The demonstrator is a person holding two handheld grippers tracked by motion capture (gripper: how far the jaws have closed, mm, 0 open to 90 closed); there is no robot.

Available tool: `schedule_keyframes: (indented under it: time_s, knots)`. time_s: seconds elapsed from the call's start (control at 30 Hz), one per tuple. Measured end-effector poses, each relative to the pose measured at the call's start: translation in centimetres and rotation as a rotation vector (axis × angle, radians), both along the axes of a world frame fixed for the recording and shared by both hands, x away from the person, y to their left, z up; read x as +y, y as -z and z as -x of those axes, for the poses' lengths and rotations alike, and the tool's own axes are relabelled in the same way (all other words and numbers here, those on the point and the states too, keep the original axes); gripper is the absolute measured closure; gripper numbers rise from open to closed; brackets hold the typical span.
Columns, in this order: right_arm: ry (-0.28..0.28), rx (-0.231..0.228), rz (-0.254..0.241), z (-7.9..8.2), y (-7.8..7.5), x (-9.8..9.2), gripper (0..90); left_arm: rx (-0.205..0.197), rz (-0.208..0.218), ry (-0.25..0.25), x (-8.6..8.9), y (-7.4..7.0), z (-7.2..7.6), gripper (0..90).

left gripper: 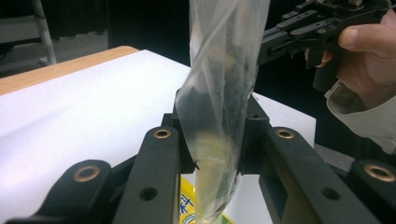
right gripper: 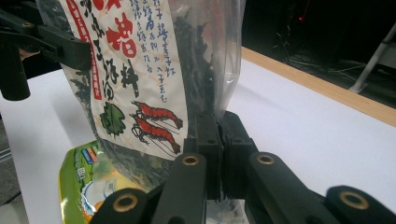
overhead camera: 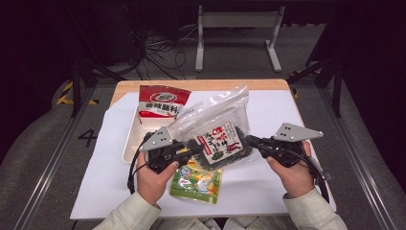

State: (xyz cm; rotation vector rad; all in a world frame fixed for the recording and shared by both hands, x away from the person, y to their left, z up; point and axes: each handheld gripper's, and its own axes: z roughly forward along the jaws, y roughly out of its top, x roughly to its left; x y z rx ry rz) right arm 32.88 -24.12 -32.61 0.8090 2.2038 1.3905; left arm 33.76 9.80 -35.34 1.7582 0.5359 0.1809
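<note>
A clear plastic bag holding a dark seaweed packet with a red-and-white label is held up off the counter, between the two grippers. The left gripper is seen at the bag's left edge; in the left gripper view the jaws are closed most of the way, and the clear film is pinched between the pads. The right gripper is at the bag's right edge; in the right gripper view the jaws are fully closed on the film beside the dark contents.

Below the bag, a green snack packet lies flat on the white sheet. A red-and-white packet leans at the far end of a pale tray.

Judged progress: one packet appears bagged and the bag is gripped on both sides and lifted. The bag's mouth looks loose at the top; whether it is sealed cannot be told. Probably left: loading the green packet, perhaps the red one, then closing the bag.
</note>
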Motion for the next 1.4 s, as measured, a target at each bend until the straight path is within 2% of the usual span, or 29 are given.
schedule_keyframes:
  time_s: [0.17,0.33,0.43,0.5,0.57,0.6,0.63,0.77,1.0,1.2,1.4]
  knots:
    - [0.001,-0.014,-0.009,0.0,0.0,-0.1,83.8,-0.016,-0.004,0.019,0.1,-0.4,0.1,75.6]
    - [0.014,-0.038,0.003,-0.1,0.2,0.0,79.8,-0.031,-0.043,0.043,0.5,-1.6,0.2,75.9]
    - [0.010,-0.039,-0.023,-0.1,0.1,-0.1,74.9,-0.062,-0.060,0.065,1.0,-2.6,0.2,76.1]
    - [0.005,-0.033,-0.036,-0.1,0.1,-0.1,71.7,-0.062,-0.064,0.071,1.2,-2.9,0.2,76.1]
    - [0.005,-0.034,-0.032,-0.1,0.1,-0.1,70.3,-0.080,-0.099,0.075,1.7,-3.6,0.2,76.1]
    - [0.012,-0.038,-0.030,-0.1,0.2,-0.1,68.5,-0.075,-0.115,0.076,1.9,-3.9,0.2,76.1]
    - [0.012,-0.042,-0.032,-0.1,0.2,-0.1,67.9,-0.067,-0.125,0.075,2.2,-4.2,0.2,76.1]
    - [0.020,-0.030,-0.032,-0.2,0.4,-0.4,66.9,-0.091,-0.169,0.054,3.3,-5.0,0.2,76.1]
    - [0.039,-0.017,-0.027,-0.2,0.6,-1.2,66.2,-0.137,-0.208,0.012,5.9,-6.6,0.5,75.8]
    - [0.061,0.006,-0.019,-0.6,1.1,-2.1,65.9,-0.121,-0.271,-0.006,7.8,-7.6,0.1,75.8]
    - [0.078,0.012,-0.033,-0.8,1.2,-2.8,64.4,-0.106,-0.258,-0.021,9.1,-7.9,-0.5,75.6]
